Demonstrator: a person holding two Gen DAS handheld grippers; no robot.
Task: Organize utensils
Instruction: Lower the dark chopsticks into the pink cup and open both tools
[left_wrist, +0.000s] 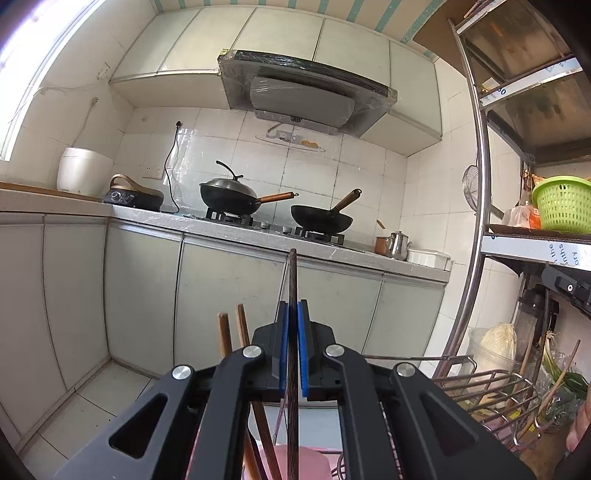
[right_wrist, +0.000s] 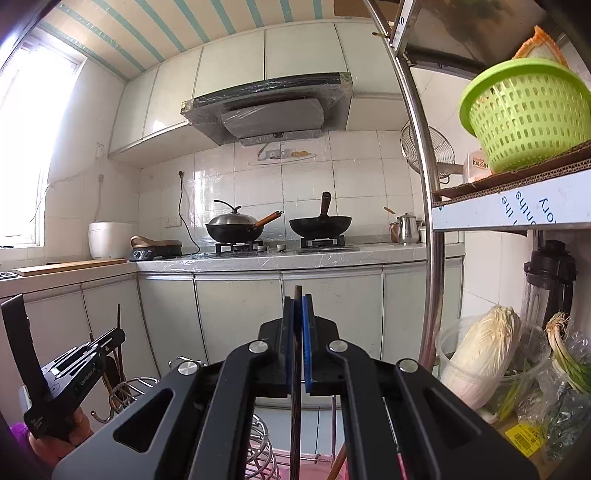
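My left gripper (left_wrist: 292, 314) is shut on a dark chopstick (left_wrist: 292, 280) that stands upright between its blue pads, its tip well above them. Two brown wooden chopsticks (left_wrist: 233, 328) stand just left of it, below the gripper. My right gripper (right_wrist: 298, 306) is shut on another dark chopstick (right_wrist: 297, 291), whose tip just clears the pads. The left gripper also shows in the right wrist view (right_wrist: 74, 365) at the lower left, with its chopstick (right_wrist: 118, 317) rising above it. A wire utensil rack (left_wrist: 487, 391) sits at the lower right and shows in the right wrist view (right_wrist: 125, 391).
Straight ahead a kitchen counter (left_wrist: 236, 229) carries two woks (left_wrist: 231, 195), a kettle (left_wrist: 398, 243) and a rice cooker (left_wrist: 83, 170). A steel shelf unit (right_wrist: 421, 155) stands on the right with a green basket (right_wrist: 524, 114), a cabbage (right_wrist: 480, 354) and green onions.
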